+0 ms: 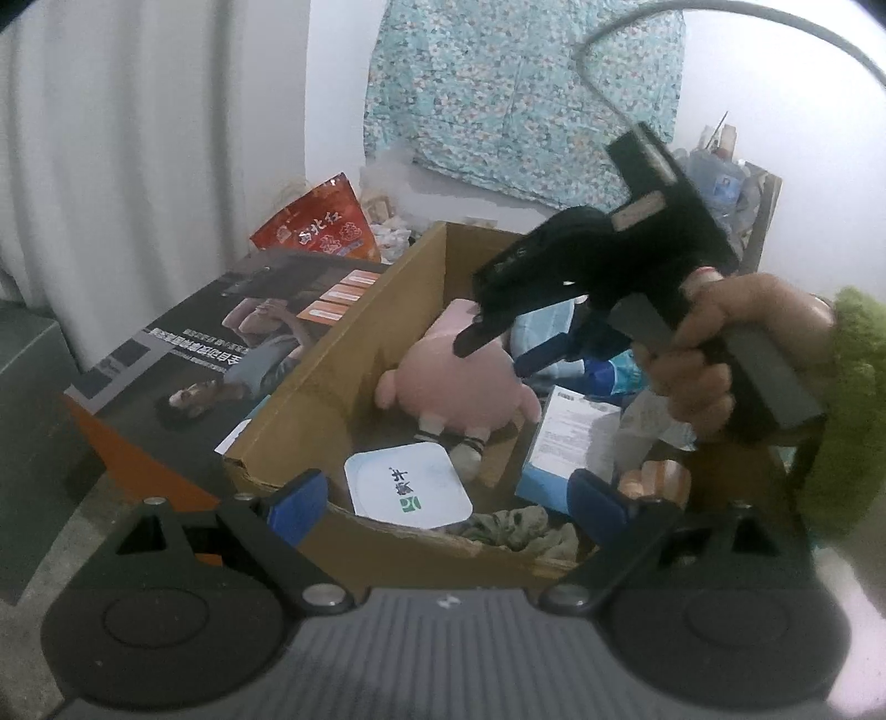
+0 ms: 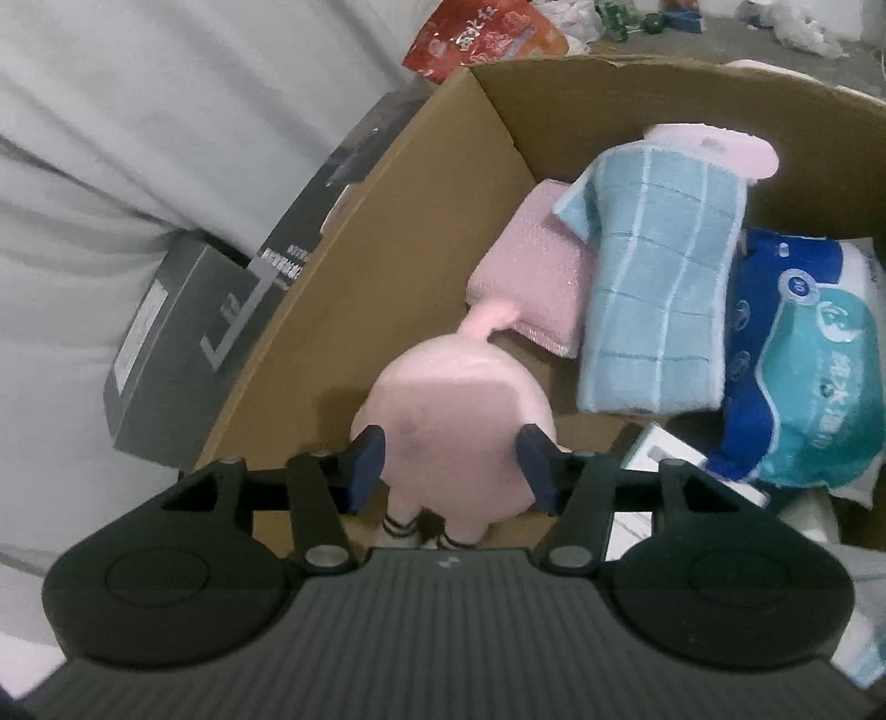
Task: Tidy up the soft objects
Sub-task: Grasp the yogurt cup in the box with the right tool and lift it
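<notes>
A white curtain (image 1: 138,166) with vertical folds fills the upper left of the left wrist view and the left side of the right wrist view. To its right stands a plain white wall (image 1: 338,99). A teal patterned cloth (image 1: 520,94) hangs on that wall at the upper centre. A cluttered wooden shelf (image 1: 764,199) occupies the right edge, its contents too blurred to identify. A grey concrete floor (image 2: 720,33) runs along the top of the right wrist view, strewn with small litter. Lighting is dim and even.
</notes>
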{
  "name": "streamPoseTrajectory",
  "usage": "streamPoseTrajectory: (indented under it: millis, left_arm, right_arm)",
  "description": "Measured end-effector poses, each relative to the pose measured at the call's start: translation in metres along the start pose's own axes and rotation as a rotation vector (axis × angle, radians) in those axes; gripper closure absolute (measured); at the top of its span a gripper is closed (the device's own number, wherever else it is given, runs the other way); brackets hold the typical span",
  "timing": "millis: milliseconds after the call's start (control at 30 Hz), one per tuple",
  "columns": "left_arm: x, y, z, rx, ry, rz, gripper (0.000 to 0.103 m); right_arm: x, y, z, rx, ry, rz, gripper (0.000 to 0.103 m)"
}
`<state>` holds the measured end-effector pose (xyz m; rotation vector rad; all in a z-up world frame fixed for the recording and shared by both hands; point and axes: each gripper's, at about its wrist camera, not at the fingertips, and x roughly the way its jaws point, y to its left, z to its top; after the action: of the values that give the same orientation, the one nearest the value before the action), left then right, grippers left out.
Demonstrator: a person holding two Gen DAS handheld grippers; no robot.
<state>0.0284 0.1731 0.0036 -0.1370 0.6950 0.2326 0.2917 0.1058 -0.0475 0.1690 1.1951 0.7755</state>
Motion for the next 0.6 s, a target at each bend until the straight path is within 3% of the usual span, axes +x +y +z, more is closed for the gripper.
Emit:
streamPoseTrajectory:
  millis: [100,167,267,400,467,600]
  left_arm:
    - [-0.007,0.003,-0.001,-0.008,-0.010,0.008,0.008]
    - [-0.014,0.007,-0.002,-0.007,-0.025,0.017,0.008]
    - [-0.028,0.017,-0.007,-0.005,-0.047,0.034,0.008]
    - [-0.040,0.029,-0.013,-0.027,-0.050,0.054,0.008]
    - [-0.044,0.032,-0.016,-0.041,-0.047,0.064,0.008]
    - [-0.049,0.034,-0.020,-0.057,-0.040,0.067,0.008]
  right_arm:
    - [-0.013,-0.005,-0.002,0.053,-0.019,0.053,0.050]
    - [-0.023,0.000,-0.012,0.053,0.000,0.133,0.050]
    - [-0.029,0.031,-0.028,-0.044,0.079,0.201,0.047]
    - [-0.017,0.072,-0.049,-0.206,0.136,0.132,0.030]
    - [-0.001,0.079,-0.054,-0.230,0.154,0.066,0.030]
    - [0.029,0.073,-0.062,-0.176,0.244,0.060,0.033]
